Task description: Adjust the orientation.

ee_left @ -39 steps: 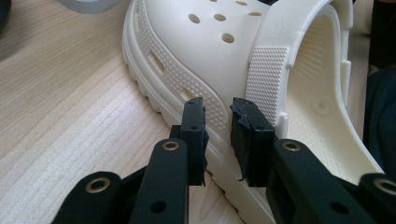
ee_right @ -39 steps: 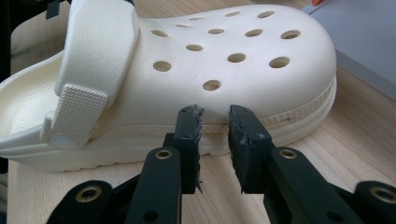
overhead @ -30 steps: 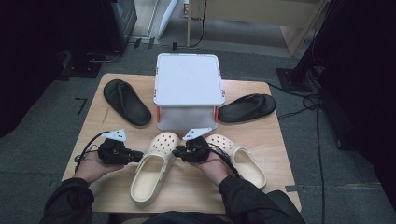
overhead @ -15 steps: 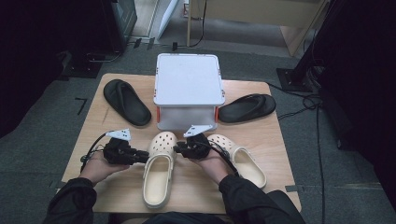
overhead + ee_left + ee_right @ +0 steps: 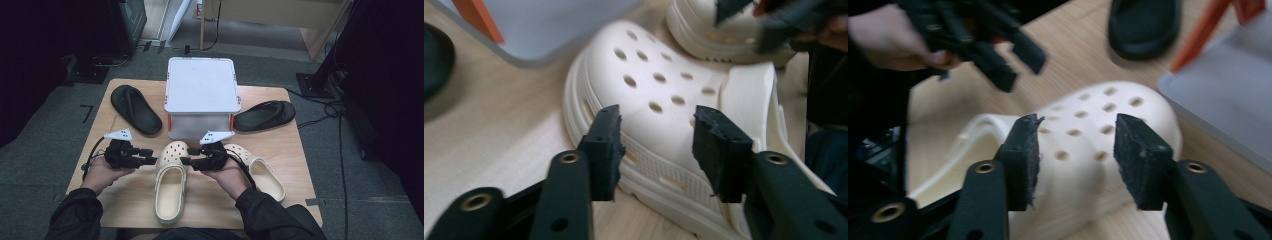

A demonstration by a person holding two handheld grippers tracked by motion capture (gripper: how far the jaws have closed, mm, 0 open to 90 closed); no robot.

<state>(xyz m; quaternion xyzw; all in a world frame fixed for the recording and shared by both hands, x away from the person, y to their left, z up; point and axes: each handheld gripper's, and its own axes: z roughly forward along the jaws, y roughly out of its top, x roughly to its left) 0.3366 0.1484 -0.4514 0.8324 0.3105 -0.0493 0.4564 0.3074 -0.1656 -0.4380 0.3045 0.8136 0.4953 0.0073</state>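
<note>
Hand-held grippers (image 5: 150,161) (image 5: 186,161), jaws just opened, either side of cream clog (image 5: 170,185), apart.

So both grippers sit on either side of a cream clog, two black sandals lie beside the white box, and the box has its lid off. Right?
Not quite: the white box has its lid on, as the high view shows. The rest holds: the left gripper and right gripper flank the cream clog, jaws open, and the black sandals lie either side of the box.
</note>
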